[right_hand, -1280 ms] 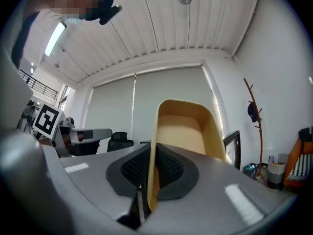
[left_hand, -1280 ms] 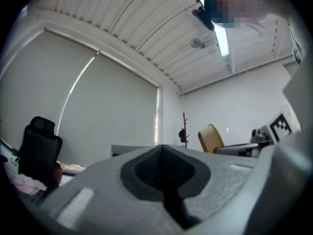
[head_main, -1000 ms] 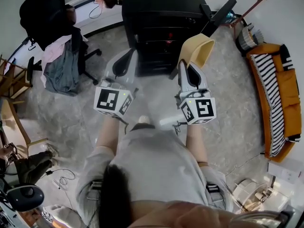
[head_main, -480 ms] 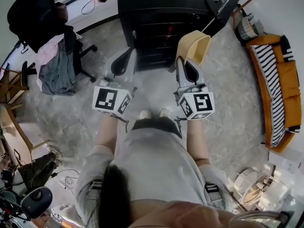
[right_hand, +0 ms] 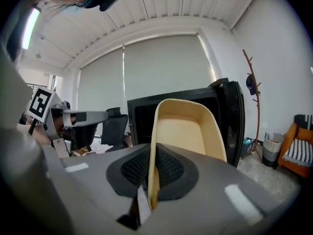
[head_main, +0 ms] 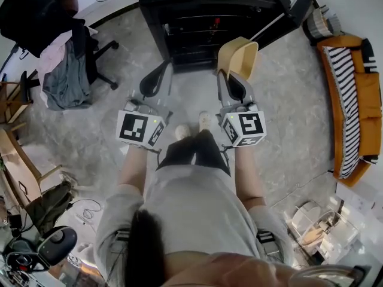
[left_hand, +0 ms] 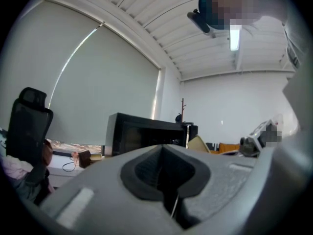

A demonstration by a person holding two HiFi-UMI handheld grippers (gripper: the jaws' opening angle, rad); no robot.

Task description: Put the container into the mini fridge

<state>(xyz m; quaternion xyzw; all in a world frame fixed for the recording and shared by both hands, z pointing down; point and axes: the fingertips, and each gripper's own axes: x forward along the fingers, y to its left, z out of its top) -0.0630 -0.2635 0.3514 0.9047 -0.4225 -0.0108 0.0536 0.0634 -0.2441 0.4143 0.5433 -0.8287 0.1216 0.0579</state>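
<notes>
The right gripper [head_main: 231,81] is clenching its jaws on the rim of the beige container [head_main: 238,55], and in the right gripper view one thin wall of the tub is sitting pinched between the black pads while the open hollow is facing the camera, tilted up on edge. In the head view the container is hanging just above the middle of the frame, in front of the black mini fridge [head_main: 203,17] that is filling the top centre; it is not inside the fridge. The fridge door [head_main: 294,3] is standing swung out toward the upper right. The left gripper [head_main: 159,76] is hovering left of centre, beside the right one and apart from it; the left gripper view is showing its jaws pressed together with nothing between them. The person's shoes [head_main: 192,127] are showing on the grey floor between the two grippers. An office chair [head_main: 57,23] draped with clothes is standing at the upper left, and an orange sofa [head_main: 358,100] is lying along the right edge.
</notes>
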